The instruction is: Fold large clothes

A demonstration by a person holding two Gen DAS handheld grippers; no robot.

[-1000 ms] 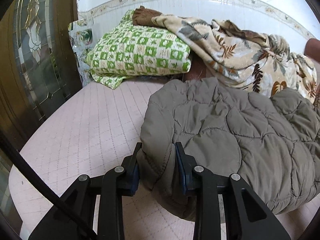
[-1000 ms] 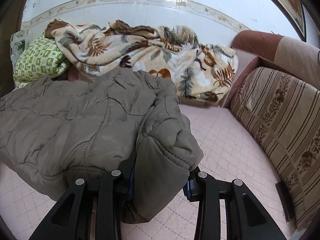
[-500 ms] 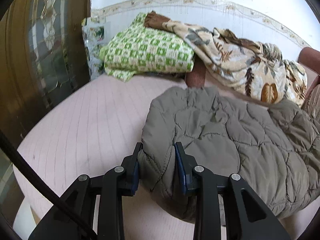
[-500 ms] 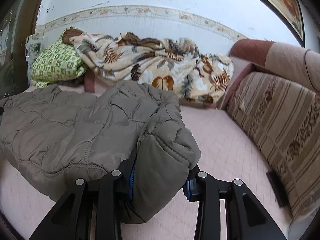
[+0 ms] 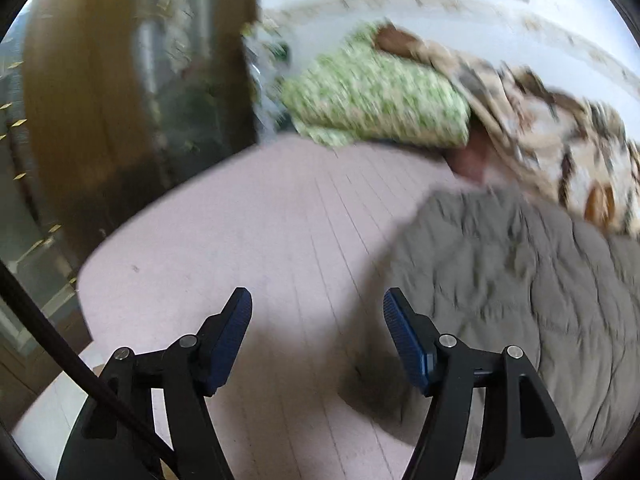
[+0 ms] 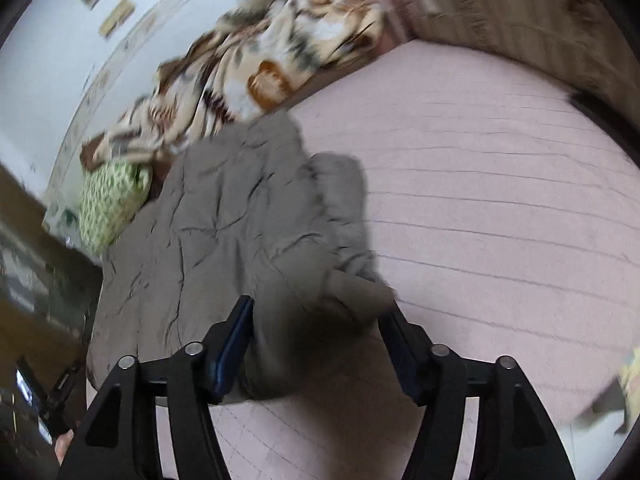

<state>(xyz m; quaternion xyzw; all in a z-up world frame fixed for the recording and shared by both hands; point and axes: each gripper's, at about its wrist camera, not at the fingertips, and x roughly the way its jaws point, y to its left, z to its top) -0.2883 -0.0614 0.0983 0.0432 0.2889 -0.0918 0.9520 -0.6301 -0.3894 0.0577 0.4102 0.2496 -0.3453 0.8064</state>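
A padded grey-brown jacket (image 5: 520,280) lies folded on the pink quilted bed (image 5: 260,220), its far edge close to a green checked pillow (image 5: 380,96) and a leaf-patterned blanket (image 5: 560,140) heaped along the wall. The left tool (image 5: 318,320) has just been opening; its jaws stand apart over bare bed, with the jacket just beside the right-hand jaw and nothing between them. The right tool (image 6: 316,334) has likewise just been opening, and a corner of the jacket (image 6: 240,220) sits loose between its spread jaws. Both views are blurred.
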